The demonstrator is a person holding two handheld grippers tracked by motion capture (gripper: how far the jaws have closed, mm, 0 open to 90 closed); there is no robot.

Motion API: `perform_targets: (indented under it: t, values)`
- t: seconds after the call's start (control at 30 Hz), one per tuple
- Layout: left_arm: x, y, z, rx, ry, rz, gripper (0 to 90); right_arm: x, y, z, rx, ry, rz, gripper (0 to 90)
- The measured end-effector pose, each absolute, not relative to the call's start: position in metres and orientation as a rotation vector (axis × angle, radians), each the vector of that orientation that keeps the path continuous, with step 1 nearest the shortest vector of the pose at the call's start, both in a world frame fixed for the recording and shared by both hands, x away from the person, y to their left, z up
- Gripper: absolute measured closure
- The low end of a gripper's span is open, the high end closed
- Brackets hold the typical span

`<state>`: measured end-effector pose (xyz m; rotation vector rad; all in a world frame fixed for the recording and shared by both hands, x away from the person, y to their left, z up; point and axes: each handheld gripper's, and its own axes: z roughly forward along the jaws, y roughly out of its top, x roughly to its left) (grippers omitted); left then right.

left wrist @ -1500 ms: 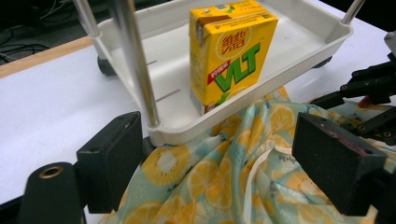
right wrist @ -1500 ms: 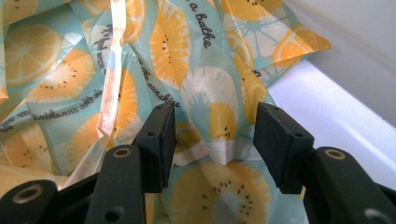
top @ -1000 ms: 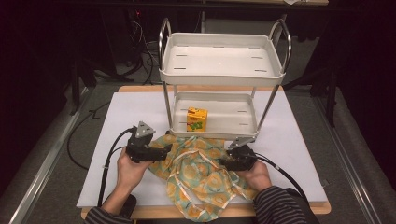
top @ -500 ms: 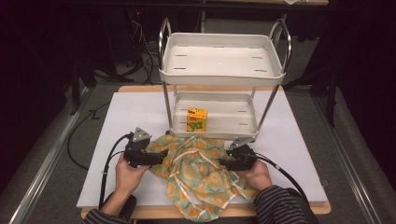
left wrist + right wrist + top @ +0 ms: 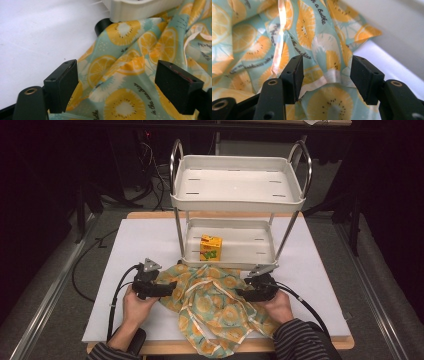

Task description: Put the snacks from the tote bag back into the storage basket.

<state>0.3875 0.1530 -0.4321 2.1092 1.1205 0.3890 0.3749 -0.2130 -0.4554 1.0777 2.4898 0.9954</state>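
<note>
I have both sets of fingers spread apart over the citrus-print cloth, which lies crumpled on the tabletop before the cart: left gripper astride a fold, right gripper at a hem. By my judgement the grasp is pending; next, close on fabric.
</note>
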Motion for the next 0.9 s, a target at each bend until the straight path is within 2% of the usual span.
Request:
perform_targets:
  t: [0.33,0.9]
  values:
    - [0.388,0.153,-0.434,2.112,1.123,0.354,19.7,0.367,-0.219,-0.44,1.057,2.43,1.047,44.9]
    - [0.387,0.157,-0.433,2.08,1.139,0.368,19.0,0.356,-0.236,-0.418,1.046,2.35,1.084,48.1]
